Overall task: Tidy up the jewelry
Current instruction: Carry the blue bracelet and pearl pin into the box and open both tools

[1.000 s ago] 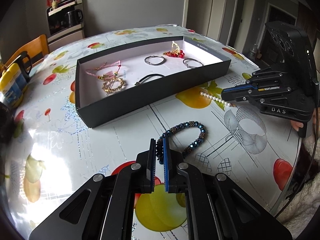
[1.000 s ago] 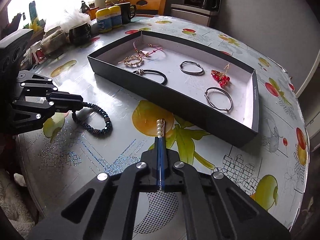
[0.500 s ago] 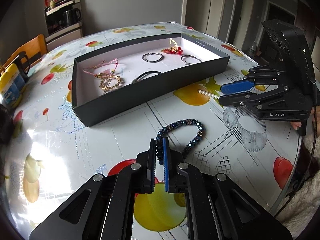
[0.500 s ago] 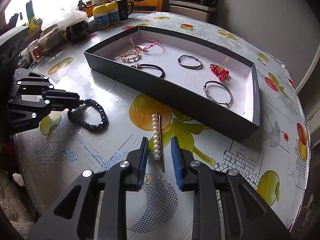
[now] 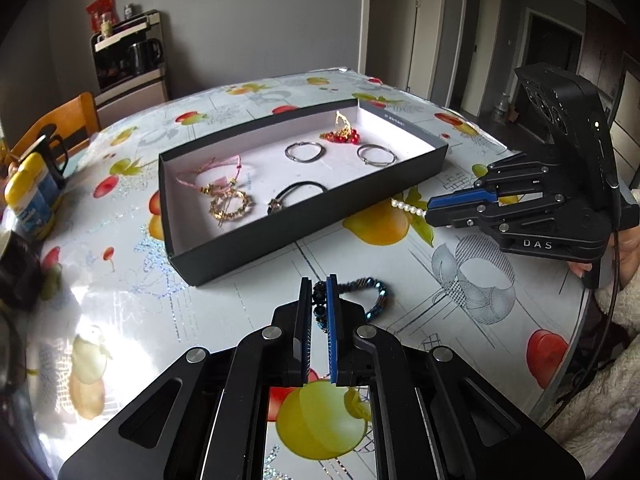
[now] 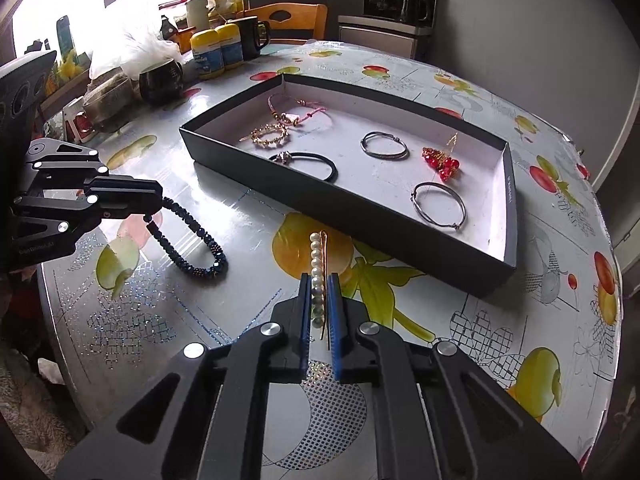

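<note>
My left gripper (image 5: 319, 280) is shut on a dark blue bead bracelet (image 5: 376, 292). In the right wrist view that bracelet (image 6: 192, 224) hangs from the left gripper (image 6: 158, 200), its far loop resting on the fruit-print tablecloth. A pearl hair clip (image 6: 316, 256) lies flat in front of the black box (image 6: 360, 216). My right gripper (image 6: 320, 278) is closing on the clip's near end, pads against the pearls and the gold pin. The left wrist view shows the right gripper (image 5: 430, 204) with pearls (image 5: 408, 207) sticking out of it. The box (image 5: 304, 216) holds several bracelets, bangles and red earrings.
Yellow-lidded bottles (image 6: 216, 50), a black mug (image 6: 250, 36) and a dark bowl-shaped cup (image 6: 160, 80) crowd the table's far left. A wooden chair (image 6: 288, 20) stands behind them. The round table's edge (image 5: 576, 344) runs close on the right, by a fluffy sleeve.
The right gripper opened, let the pearl clip drop flat on the table, then closed around it again. The left gripper rose slightly with the bead bracelet.
</note>
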